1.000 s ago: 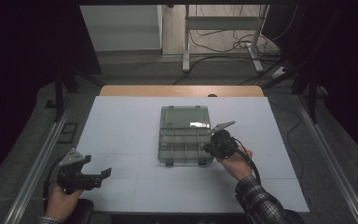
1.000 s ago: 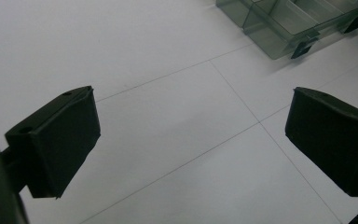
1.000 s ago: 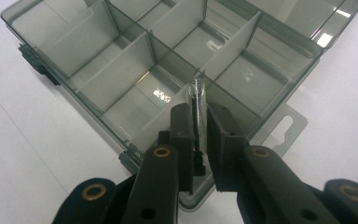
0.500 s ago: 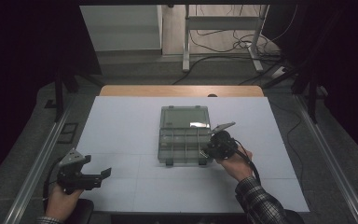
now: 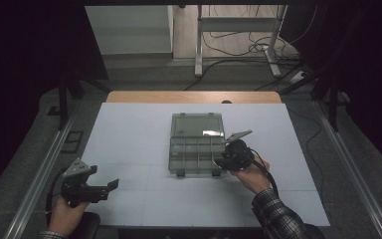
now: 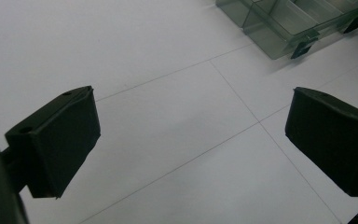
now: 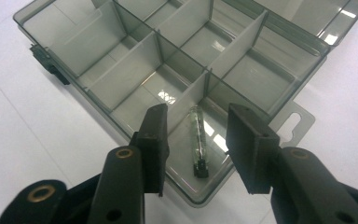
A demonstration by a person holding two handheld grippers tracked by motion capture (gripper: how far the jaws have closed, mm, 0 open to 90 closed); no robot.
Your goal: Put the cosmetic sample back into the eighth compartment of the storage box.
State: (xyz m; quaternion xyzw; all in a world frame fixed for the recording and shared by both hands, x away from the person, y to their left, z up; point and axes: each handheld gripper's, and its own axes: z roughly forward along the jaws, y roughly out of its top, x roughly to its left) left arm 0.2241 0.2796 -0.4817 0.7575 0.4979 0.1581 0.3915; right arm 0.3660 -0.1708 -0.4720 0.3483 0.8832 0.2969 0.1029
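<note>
Lying loose in the organiser box's [image 7: 135, 70] near right compartment, a small glass tube [image 7: 196, 140], its make unreadable, sits between the right gripper's [image 7: 195, 149] just-parted fingers, while the left gripper's [image 6: 191, 140] are spread wide.

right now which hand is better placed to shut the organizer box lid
Right, likely. The right gripper hangs over the organizer box, jaws apart above the small glass tube lying in its corner compartment. The left gripper sits far off over bare table.

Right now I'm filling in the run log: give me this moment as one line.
right gripper: jaws just opening, apart above small glass tube | tube: lying in organizer box corner compartment | left gripper: open
</note>
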